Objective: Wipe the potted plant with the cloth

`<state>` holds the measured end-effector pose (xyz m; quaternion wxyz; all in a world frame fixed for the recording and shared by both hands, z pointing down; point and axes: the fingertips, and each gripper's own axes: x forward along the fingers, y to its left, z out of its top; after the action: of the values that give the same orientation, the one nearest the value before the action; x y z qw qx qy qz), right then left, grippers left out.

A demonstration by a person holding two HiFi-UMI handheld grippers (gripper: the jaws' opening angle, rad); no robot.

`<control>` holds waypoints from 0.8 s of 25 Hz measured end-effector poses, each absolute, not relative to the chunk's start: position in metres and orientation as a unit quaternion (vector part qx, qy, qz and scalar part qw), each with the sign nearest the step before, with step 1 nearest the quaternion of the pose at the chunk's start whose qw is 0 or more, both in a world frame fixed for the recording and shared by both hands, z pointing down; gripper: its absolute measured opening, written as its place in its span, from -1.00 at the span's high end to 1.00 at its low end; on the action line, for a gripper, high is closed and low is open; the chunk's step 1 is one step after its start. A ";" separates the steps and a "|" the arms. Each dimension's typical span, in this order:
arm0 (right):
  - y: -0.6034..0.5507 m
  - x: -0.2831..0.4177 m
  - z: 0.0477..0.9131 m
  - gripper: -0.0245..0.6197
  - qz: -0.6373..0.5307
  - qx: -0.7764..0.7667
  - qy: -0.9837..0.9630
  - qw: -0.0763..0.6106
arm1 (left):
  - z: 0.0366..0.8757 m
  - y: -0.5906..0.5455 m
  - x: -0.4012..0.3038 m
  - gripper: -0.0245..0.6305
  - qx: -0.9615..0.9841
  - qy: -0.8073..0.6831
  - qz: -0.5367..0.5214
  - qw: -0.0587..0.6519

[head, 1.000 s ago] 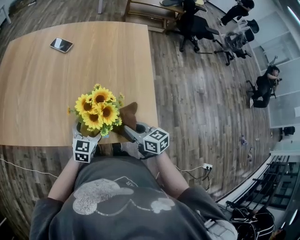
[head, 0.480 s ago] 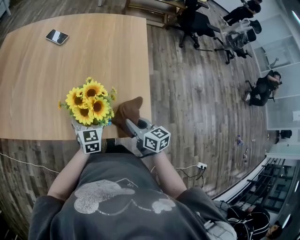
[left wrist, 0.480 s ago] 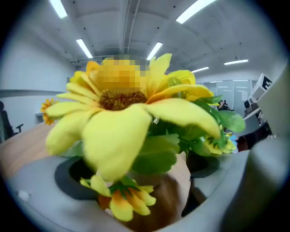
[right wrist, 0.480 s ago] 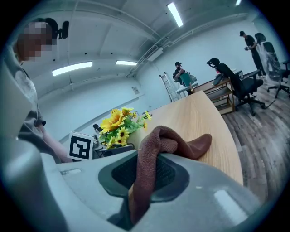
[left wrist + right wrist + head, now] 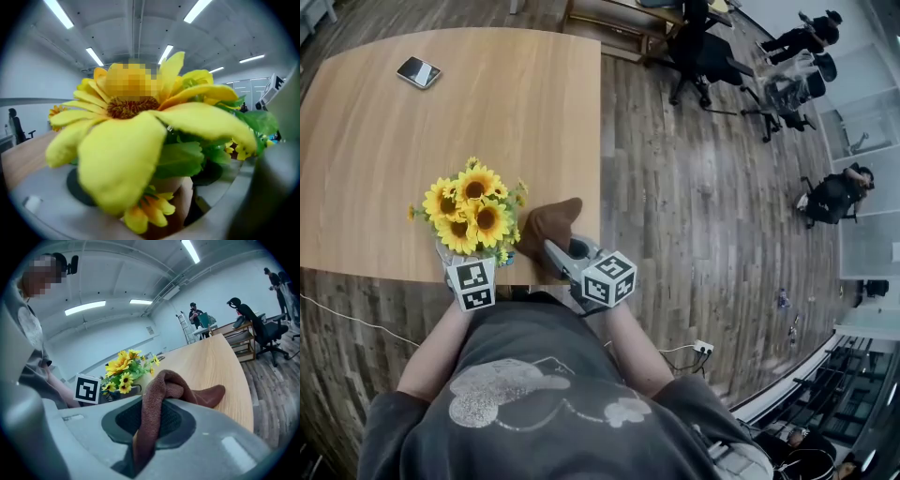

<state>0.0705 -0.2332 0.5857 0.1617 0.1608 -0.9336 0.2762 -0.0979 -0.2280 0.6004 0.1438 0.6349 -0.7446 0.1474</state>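
A pot of yellow sunflowers (image 5: 472, 208) stands near the front edge of the wooden table (image 5: 384, 141). My left gripper (image 5: 471, 264) reaches in under the blooms. Its jaws are closing, one on each side of the tan pot (image 5: 180, 199), and they grip it. In the left gripper view, petals and leaves (image 5: 140, 140) fill most of the picture. My right gripper (image 5: 557, 251) is shut on a brown cloth (image 5: 548, 225), held just right of the flowers. The cloth (image 5: 161, 394) hangs folded between the pads, and the flowers (image 5: 124, 369) show to its left.
A phone (image 5: 422, 71) lies at the table's far left. The table's right edge (image 5: 598, 141) runs close beside the cloth. Office chairs (image 5: 703, 52) and people (image 5: 834, 197) are on the wooden floor to the right. A white cable (image 5: 337, 314) trails on the floor at the left.
The left gripper and the flower pot have shifted left along the front edge, away from the cloth. The right gripper still holds the cloth in about the same place.
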 end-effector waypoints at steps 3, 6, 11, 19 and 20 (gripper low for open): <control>-0.244 0.064 0.582 0.77 0.266 0.150 -0.938 0.167 | 0.598 -0.226 -0.095 -0.72 0.659 -0.724 0.151 0.138; -0.263 0.050 0.583 0.78 0.245 0.138 -0.943 0.178 | 0.596 -0.225 -0.088 -0.72 0.699 -0.685 0.159 0.128; -0.282 0.017 0.586 0.78 0.250 0.064 -0.947 0.190 | 0.595 -0.224 -0.071 -0.72 0.768 -0.611 0.161 0.104; -0.289 -0.032 0.590 0.77 0.215 -0.028 -0.950 0.225 | 0.594 -0.216 -0.058 -0.72 0.845 -0.499 0.173 0.085; -0.289 -0.038 0.592 0.77 0.216 -0.035 -0.948 0.230 | 0.594 -0.214 -0.058 -0.71 0.850 -0.490 0.174 0.085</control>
<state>-0.0383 -0.2891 0.5919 0.2297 -0.0349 -0.9484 0.2158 -0.0579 -0.2141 0.5941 0.0852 0.8499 -0.4898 0.1745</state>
